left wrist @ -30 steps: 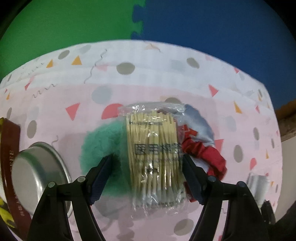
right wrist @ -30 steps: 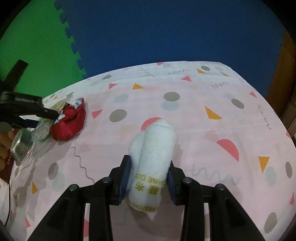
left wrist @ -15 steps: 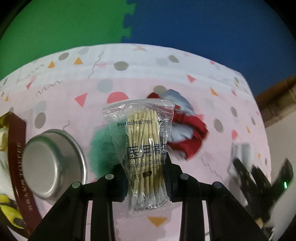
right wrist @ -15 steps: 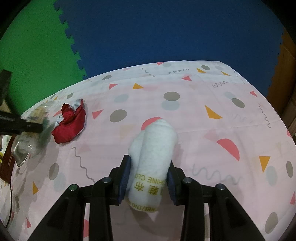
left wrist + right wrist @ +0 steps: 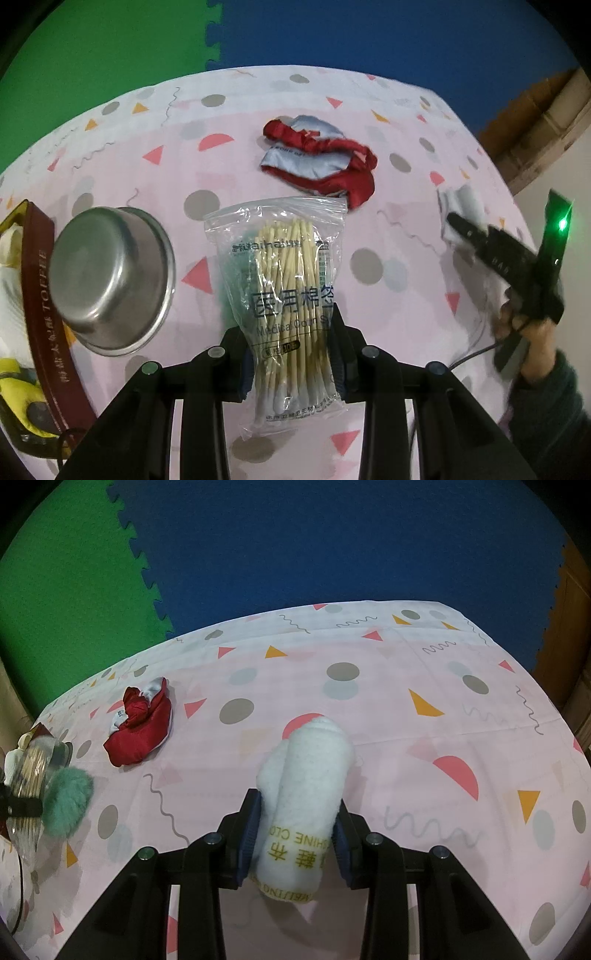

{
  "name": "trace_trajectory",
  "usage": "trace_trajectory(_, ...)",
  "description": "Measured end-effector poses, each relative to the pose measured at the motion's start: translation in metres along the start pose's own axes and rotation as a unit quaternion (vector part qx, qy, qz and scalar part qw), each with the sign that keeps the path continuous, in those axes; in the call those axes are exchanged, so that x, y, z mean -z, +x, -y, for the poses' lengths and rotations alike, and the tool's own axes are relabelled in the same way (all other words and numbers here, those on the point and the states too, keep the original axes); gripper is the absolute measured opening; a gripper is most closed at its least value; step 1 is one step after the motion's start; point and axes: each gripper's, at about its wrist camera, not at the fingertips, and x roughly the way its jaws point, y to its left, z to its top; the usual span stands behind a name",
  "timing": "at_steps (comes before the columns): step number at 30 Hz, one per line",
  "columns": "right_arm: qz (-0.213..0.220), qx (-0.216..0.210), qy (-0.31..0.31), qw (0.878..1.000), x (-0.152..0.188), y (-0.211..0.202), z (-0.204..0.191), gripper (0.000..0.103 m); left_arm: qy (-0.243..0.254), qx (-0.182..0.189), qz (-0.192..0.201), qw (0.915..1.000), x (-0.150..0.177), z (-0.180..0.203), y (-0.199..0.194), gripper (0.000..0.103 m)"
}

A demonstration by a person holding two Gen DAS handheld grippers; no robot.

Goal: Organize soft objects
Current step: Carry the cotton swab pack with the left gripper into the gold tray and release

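A steel bowl [image 5: 110,280] is lying tipped at the desk's [image 5: 388,110] left edge. Just beside it, the left gripper [image 5: 291,354] is holding a bag of cotton swabs [image 5: 286,288] above the desk, jaws clamped on the bag. A red-and-silver pouch [image 5: 325,162] is lying farther back. On the right, the right gripper [image 5: 295,834] is gripping a rolled white cloth [image 5: 303,794], jaws pressed against it.

Left gripper [image 5: 291,354] closed on cotton swab bag [image 5: 286,284]. Left of bag, upturned steel bowl [image 5: 110,277]; beyond bag, red-and-silver cloth [image 5: 321,162]; right of bag, right gripper [image 5: 517,258], blurred.
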Motion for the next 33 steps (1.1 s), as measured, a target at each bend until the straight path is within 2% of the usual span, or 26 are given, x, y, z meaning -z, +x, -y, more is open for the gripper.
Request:
trace_trajectory(8, 0.0, 0.0, 0.001, 1.0, 0.0, 0.0, 0.0, 0.038, -0.03, 0.011, 0.017, 0.9993, 0.005, -0.014, -0.014, 0.029)
trace_trajectory(16, 0.0, 0.0, 0.001, 1.0, 0.0, 0.0, 0.0, 0.038, -0.055, -0.004, 0.043, 0.9975, 0.007, -0.028, -0.041, 0.028)
trace_trajectory(25, 0.0, 0.001, 0.0, 1.0, 0.0, 0.0, 0.0, 0.038, -0.086, -0.055, 0.077, 0.9918, 0.012, -0.059, -0.085, 0.027)
trace_trajectory(33, 0.0, 0.001, 0.0, 1.0, 0.0, 0.0, 0.0, 0.038, -0.136, -0.119, 0.087, 0.9798, 0.027, -0.121, -0.116, 0.027)
